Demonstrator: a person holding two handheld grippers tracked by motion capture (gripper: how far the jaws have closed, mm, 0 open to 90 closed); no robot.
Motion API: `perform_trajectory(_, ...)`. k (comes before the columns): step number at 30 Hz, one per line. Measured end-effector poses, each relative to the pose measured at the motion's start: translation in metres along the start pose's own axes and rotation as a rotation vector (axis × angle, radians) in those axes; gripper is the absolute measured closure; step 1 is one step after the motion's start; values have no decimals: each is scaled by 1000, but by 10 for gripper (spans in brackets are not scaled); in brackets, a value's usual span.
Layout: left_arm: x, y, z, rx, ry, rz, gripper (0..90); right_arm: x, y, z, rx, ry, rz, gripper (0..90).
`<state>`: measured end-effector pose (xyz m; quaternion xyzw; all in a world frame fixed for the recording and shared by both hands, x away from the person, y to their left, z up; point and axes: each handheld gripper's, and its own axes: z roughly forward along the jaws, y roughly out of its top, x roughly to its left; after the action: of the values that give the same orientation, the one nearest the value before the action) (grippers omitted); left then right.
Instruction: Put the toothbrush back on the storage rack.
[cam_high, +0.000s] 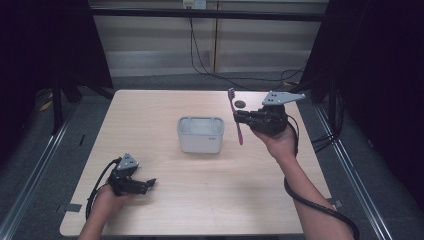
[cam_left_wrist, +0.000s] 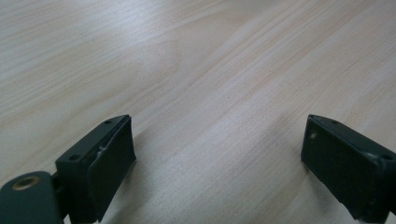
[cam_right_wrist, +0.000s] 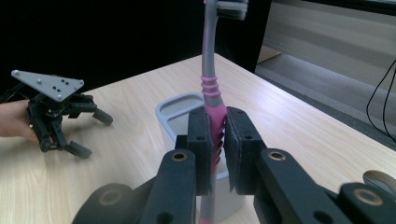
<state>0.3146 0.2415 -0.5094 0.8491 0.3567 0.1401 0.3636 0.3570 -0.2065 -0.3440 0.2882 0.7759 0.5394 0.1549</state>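
A pink and grey toothbrush (cam_high: 235, 118) stands nearly upright, head up, above the table to the right of a grey rectangular holder cup (cam_high: 200, 134). My right gripper (cam_high: 238, 118) is shut on its ribbed handle. In the right gripper view the toothbrush (cam_right_wrist: 209, 88) rises between the pads (cam_right_wrist: 200, 135), with the holder cup (cam_right_wrist: 173, 111) just behind and below. My left gripper (cam_high: 147, 185) rests low at the table's front left, open with nothing between its jaws. In the left gripper view the left gripper (cam_left_wrist: 217, 154) has bare wood between its wide-apart fingers (cam_left_wrist: 109, 161).
A small dark round object (cam_high: 240, 104) lies on the wooden table (cam_high: 165, 200) behind the right gripper. Black cables run across the floor beyond the far edge. Metal rails flank the table on both sides.
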Motion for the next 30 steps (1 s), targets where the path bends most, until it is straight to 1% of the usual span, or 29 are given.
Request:
perform_trajectory(2, 0, 0, 0, 0, 0, 2, 92, 0, 1, 1, -4, -4, 0, 818)
perform_trajectory(4, 0, 0, 0, 0, -1, 1, 92, 0, 3, 5, -22, -3, 8, 818)
perform_trajectory(8, 0, 0, 0, 0, 0, 2, 92, 0, 6, 10, -31, -8, 7, 818)
perform_trajectory(13, 0, 0, 0, 1, 4, 7, 89, -1, 8, 13, -49, -11, 19, 818)
perform_trajectory(15, 0, 0, 0, 1, -1, 6, 89, -2, 9, 13, -57, -10, 20, 818)
perform_trajectory(16, 0, 0, 0, 1, 0, 7, 89, -2, 10, 14, -67, -16, 24, 818)
perform_trajectory(20, 0, 0, 0, 1, 0, 7, 89, -3, 11, 15, -79, -18, 32, 818)
perform_trajectory(25, 0, 0, 0, 0, 2, 7, 88, -7, 12, 17, -102, -34, 45, 818)
perform_trajectory(30, 0, 0, 0, 0, 0, 6, 87, -8, 13, 20, -110, -42, 55, 818)
